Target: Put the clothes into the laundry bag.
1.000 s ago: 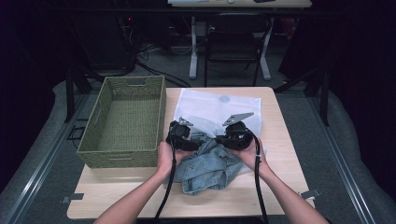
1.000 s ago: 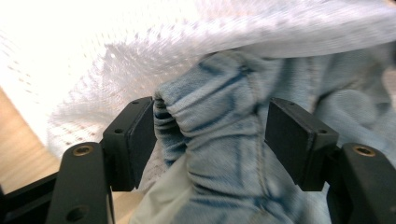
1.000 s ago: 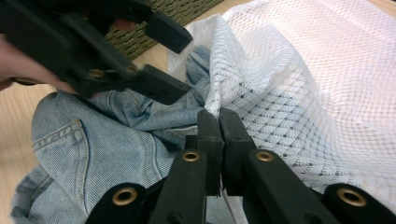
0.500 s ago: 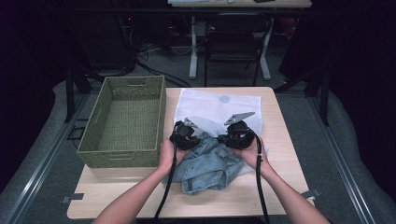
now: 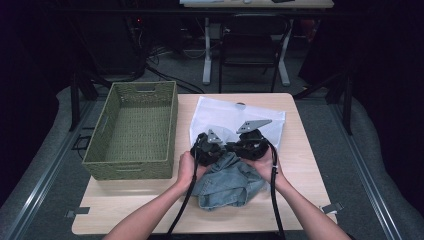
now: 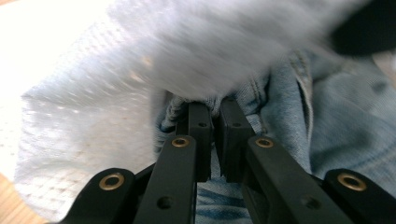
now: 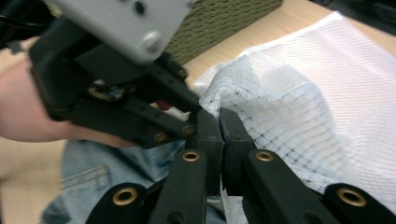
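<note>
Currently left gripper (image 6: 214, 112) is clamped on the jeans (image 5: 227, 182) at the mesh bag (image 5: 235, 117) mouth; right gripper (image 7: 219, 122) pinches the bag's edge, likely holding it open for stuffing. Jeans lie mid-worktop (image 5: 300, 165), mostly outside the bag; basket (image 5: 132, 130) at left.

We see the pale wooden table (image 5: 310, 175) lit evenly from above while the room beyond its far edge sinks into near black. In the left gripper view the white mesh laundry bag (image 6: 116, 93) smears with motion blur and burns out toward the upper left corner. The right gripper view is sharper, though softly focused close up.
</note>
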Available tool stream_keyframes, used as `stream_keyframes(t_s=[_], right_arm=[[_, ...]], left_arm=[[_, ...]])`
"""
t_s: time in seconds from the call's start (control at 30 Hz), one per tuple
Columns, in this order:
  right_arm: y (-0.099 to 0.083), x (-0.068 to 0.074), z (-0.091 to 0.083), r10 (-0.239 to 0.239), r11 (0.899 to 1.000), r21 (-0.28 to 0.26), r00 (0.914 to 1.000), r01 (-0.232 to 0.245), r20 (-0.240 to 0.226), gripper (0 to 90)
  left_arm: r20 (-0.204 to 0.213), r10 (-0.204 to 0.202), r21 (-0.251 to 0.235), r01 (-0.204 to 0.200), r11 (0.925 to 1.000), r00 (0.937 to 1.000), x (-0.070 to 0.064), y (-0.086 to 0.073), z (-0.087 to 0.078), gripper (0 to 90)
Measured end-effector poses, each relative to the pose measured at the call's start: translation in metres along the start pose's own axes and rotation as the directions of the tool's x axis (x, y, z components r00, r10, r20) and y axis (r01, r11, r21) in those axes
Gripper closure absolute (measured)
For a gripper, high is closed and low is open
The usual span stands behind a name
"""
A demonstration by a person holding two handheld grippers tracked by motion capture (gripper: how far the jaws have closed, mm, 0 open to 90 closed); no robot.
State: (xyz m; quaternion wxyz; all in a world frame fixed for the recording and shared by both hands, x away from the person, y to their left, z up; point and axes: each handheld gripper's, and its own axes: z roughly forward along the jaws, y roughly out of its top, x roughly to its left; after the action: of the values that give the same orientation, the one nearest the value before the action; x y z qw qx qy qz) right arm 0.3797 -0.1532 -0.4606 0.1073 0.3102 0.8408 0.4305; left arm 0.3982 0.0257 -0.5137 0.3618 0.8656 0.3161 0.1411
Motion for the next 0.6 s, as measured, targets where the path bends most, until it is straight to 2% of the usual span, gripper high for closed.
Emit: stream_keyframes(t_s=[0.1, 0.17, 0.2, 0.23, 0.3, 0.4, 0.43, 0.5, 0.53, 0.57, 0.6], right_arm=[[-0.004, 0.0, 0.0, 0.001, 0.999, 0.045, 0.9999, -0.001, -0.011, 88.8], [-0.009, -0.001, 0.001, -0.007, 0.997, 0.082, 1.0, 0.008, -0.005, 88.8], [-0.011, -0.001, 0.001, -0.004, 0.996, 0.093, 1.0, 0.004, 0.001, 88.7], [-0.013, -0.002, 0.001, -0.004, 0.994, 0.107, 1.0, 0.003, 0.006, 88.7], [-0.015, -0.004, 0.0, 0.0, 0.994, 0.111, 0.9998, -0.002, 0.02, 88.6], [-0.015, -0.006, -0.001, -0.002, 0.993, 0.115, 0.9996, -0.001, 0.028, 88.5], [-0.015, -0.005, 0.0, -0.001, 0.993, 0.121, 0.9995, -0.003, 0.03, 88.5], [-0.015, -0.005, 0.001, 0.001, 0.992, 0.128, 0.9993, -0.006, 0.038, 88.5], [-0.014, -0.005, 0.002, -0.003, 0.992, 0.129, 0.9992, -0.002, 0.04, 88.6], [-0.014, -0.004, 0.003, -0.006, 0.992, 0.125, 0.9988, 0.0, 0.048, 88.5], [-0.013, -0.003, 0.003, -0.003, 0.992, 0.125, 0.9988, -0.003, 0.048, 88.5]], left_arm=[[-0.008, -0.035, 0.018, 0.035, 0.9992, 0.9994, 0.007, -0.002, 0.001, 81.3], [0.01, -0.039, 0.034, 0.038, 0.9987, 0.9992, 0.011, -0.005, -0.003, 75.9], [0.011, -0.04, 0.043, 0.04, 0.9983, 0.9991, 0.013, -0.005, -0.007, 66.3], [0.028, -0.053, 0.051, 0.052, 0.9974, 0.9982, 0.013, -0.006, -0.014, 60.6], [0.023, -0.054, 0.055, 0.052, 0.9971, 0.9983, 0.012, -0.009, -0.025, 47.1], [0.059, -0.066, 0.07, 0.062, 0.9956, 0.9961, 0.01, -0.016, -0.038, 36.2], [0.085, -0.066, 0.091, 0.058, 0.9942, 0.9942, 0.009, -0.019, -0.038, 35.0], [0.086, -0.071, 0.126, 0.06, 0.9903, 0.9938, 0.007, -0.025, -0.034, 30.1], [0.126, -0.075, 0.167, 0.054, 0.9844, 0.9892, 0.008, -0.029, -0.027, 29.5], [0.122, -0.102, 0.181, 0.078, 0.9803, 0.9873, 0.008, -0.032, -0.022, 28.5], [0.118, -0.095, 0.191, 0.071, 0.979, 0.9884, 0.008, -0.034, -0.017, 28.4]])
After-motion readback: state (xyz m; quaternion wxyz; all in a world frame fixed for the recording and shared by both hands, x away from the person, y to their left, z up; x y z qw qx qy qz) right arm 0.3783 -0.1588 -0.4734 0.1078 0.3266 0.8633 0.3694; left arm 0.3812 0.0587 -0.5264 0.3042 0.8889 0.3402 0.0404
